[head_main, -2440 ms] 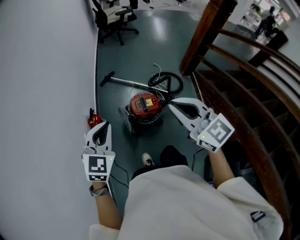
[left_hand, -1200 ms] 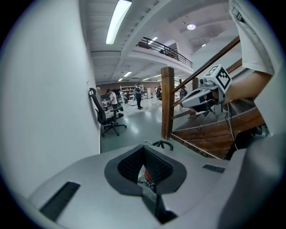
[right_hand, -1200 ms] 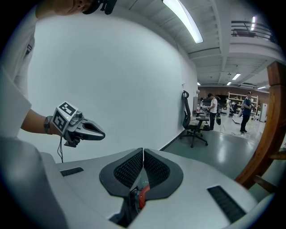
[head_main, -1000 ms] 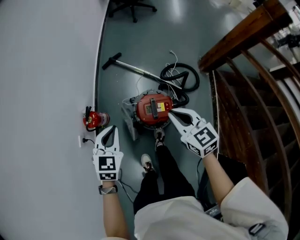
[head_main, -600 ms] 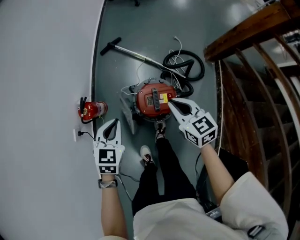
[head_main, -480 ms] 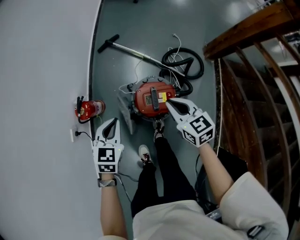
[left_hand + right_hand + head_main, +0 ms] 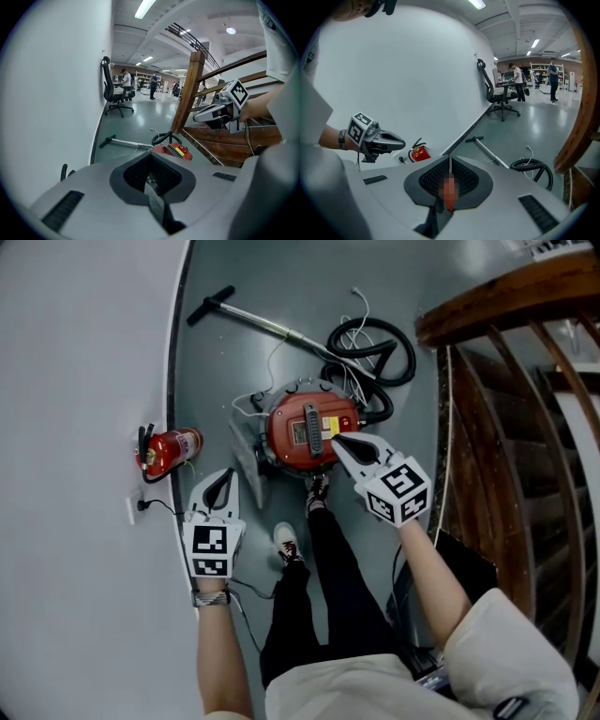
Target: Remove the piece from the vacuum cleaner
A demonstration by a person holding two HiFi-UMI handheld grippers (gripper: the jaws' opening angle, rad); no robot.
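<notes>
A round red vacuum cleaner (image 7: 309,432) stands on the grey floor, with a black hose (image 7: 375,338) coiled behind it and a metal wand (image 7: 253,320) lying toward the wall. A grey flat piece (image 7: 246,463) leans at its left side. My right gripper (image 7: 339,442) is shut and empty, its tip over the vacuum's right edge in the head view. Left of the vacuum and apart from it, my left gripper (image 7: 220,482) is shut and empty. The left gripper view shows the vacuum (image 7: 176,151) beyond the shut jaws.
A red fire extinguisher (image 7: 167,448) lies at the white wall (image 7: 75,427) beside a socket. A wooden stair railing (image 7: 506,381) runs along the right. The person's legs and shoes (image 7: 289,545) stand just before the vacuum. An office chair (image 7: 499,96) stands far back.
Both grippers have sunk toward the floor and the vacuum now looks closer. Both stay shut and empty.
</notes>
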